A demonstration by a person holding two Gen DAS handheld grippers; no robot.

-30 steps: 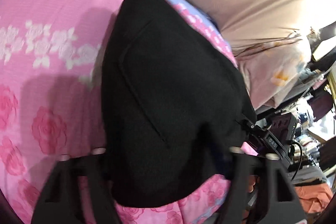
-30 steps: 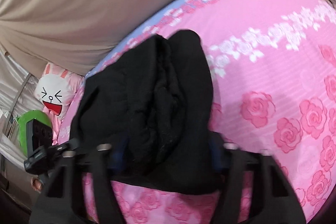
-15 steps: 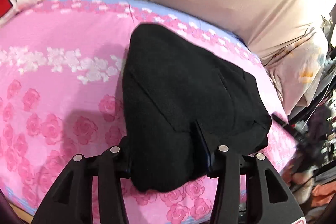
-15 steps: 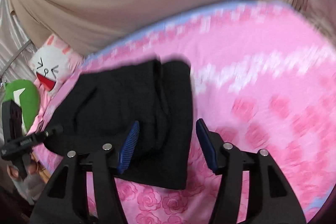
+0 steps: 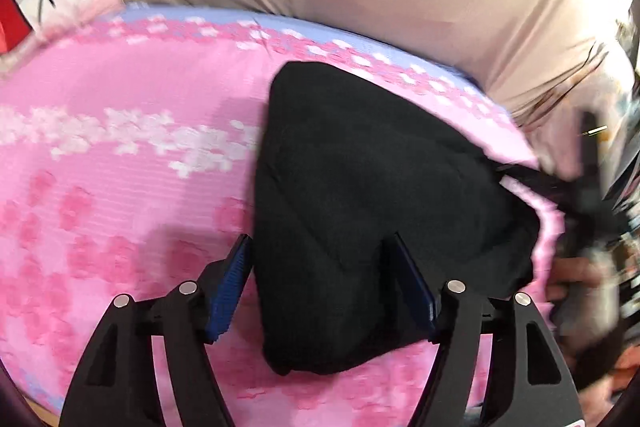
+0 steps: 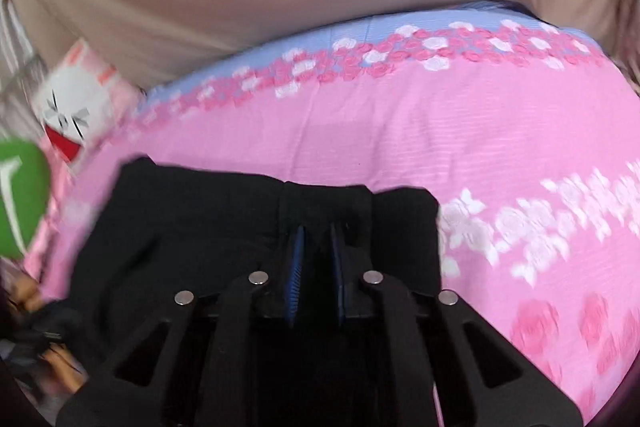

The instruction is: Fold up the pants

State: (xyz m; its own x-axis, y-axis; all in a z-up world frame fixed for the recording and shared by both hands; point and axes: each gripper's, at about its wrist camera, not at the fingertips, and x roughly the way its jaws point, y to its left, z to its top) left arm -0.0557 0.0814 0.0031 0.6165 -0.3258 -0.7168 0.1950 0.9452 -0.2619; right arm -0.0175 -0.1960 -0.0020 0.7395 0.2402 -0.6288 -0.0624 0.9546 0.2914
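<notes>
Now the left gripper (image 5: 320,263) has its jaws wide apart, straddling the near corner of the pants (image 5: 372,211); the blue pads (image 5: 230,289) sit either side of the cloth without clamping it. Half a second ago the same jaws looked pressed into the fabric; they have since spread and the bundle lies slightly further ahead. Pants: folded black heap on the pink bedsheet (image 5: 120,195), directly ahead of and between the fingers.

Right gripper (image 6: 316,259): jaws nearly together, pinching a fold of the pants (image 6: 200,227) at their far edge. Half a second ago they were wide apart over the cloth, so they have closed. Bedsheet (image 6: 440,131) lies beyond and to the right; a rabbit pillow (image 6: 76,107) ahead-left. Both views are motion-blurred.
</notes>
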